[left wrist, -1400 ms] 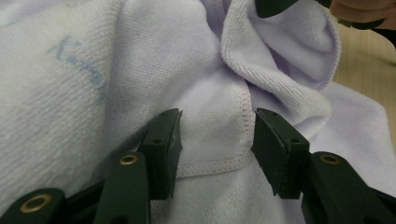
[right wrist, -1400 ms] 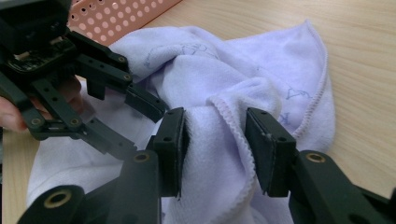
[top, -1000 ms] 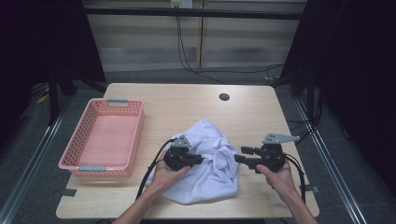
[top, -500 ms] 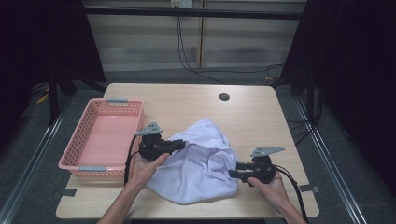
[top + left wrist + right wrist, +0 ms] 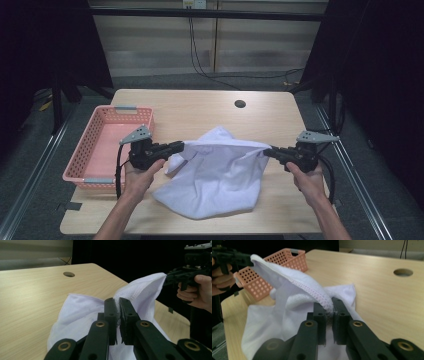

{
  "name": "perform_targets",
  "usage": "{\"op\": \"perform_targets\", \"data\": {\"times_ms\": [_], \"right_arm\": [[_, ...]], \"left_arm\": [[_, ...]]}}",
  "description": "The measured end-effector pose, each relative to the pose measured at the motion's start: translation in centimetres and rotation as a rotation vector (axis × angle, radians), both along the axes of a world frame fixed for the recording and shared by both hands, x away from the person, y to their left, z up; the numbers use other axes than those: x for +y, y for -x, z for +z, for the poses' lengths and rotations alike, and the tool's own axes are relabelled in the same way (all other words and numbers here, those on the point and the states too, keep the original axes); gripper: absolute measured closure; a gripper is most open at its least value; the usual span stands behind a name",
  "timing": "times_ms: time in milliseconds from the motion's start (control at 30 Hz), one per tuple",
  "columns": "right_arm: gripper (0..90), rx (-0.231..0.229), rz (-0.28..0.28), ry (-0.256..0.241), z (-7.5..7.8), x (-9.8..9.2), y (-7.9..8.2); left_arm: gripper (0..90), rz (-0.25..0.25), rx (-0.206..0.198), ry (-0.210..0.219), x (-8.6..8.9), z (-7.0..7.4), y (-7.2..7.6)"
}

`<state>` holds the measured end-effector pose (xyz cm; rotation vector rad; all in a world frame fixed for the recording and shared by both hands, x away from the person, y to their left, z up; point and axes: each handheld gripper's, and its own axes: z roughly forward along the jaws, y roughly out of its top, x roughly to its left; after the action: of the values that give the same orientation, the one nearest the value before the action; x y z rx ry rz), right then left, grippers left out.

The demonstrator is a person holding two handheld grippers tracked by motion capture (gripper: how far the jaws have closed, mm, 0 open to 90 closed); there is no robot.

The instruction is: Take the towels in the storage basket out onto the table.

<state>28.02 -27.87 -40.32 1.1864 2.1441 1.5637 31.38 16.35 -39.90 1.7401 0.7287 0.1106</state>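
Since half a second ago I have drawn my two tongs further apart, and the white cloth [image 5: 220, 172] that sagged between them is now stretched along its top edge, that edge lifted off the tabletop [image 5: 200, 107] while the lower part trails down onto the wood near the front edge. My left tongs [image 5: 179, 146] are clamped on one end of the hem, and in the left gripper view I see the fabric pinched between the black jaws. My right tongs [image 5: 267, 151] grip the other end the same way. A pink basket [image 5: 87, 150] sits at the left side of the tabletop, just behind my left hand [image 5: 137, 175]. A round cable hole [image 5: 240, 104] lies well beyond the cloth. I can read no writing anywhere.
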Motion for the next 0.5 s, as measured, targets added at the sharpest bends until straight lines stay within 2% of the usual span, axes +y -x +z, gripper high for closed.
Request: {"op": "perform_targets", "data": {"times_ms": [33, 67, 100, 167, 200, 233, 300, 367, 500], "right_arm": [[74.9, 0.000, 0.007, 0.000, 0.1, 0.2, -0.3], [70.7, 0.005, -0.003, 0.014, -0.1, 0.6, -0.5], [67.9, 0.025, -0.010, 0.021, -0.8, 0.9, -0.9], [63.2, 0.069, -0.004, 0.022, -2.7, 1.3, -1.5], [61.3, 0.109, -0.002, 0.034, -4.5, 1.6, -1.7], [61.3, 0.109, -0.002, 0.034, -4.5, 1.6, -1.7], [59.9, 0.143, -0.006, 0.062, -5.7, 1.5, -1.8], [58.7, 0.147, -0.002, 0.074, -6.2, 1.2, -1.7], [54.6, 0.142, -0.007, 0.068, -7.0, 0.3, -1.5]], "left_arm": [[85.4, 0.002, 0.002, -0.014, 0.1, -0.1, 0.1], [85.3, 0.009, 0.010, -0.006, 0.4, -0.4, 0.2], [85.3, 0.013, 0.020, -0.008, 0.7, -0.7, 0.2], [85.3, 0.029, 0.034, -0.039, 1.0, -1.4, 0.3], [85.3, 0.039, 0.054, -0.043, 1.2, -2.1, 0.2], [85.3, 0.039, 0.054, -0.043, 1.2, -2.1, 0.2], [85.2, 0.046, 0.072, -0.038, 1.6, -2.8, 0.0], [85.2, 0.047, 0.079, -0.043, 1.6, -3.0, 0.0], [85.2, 0.050, 0.085, -0.040, 1.7, -3.2, -0.2]]}}
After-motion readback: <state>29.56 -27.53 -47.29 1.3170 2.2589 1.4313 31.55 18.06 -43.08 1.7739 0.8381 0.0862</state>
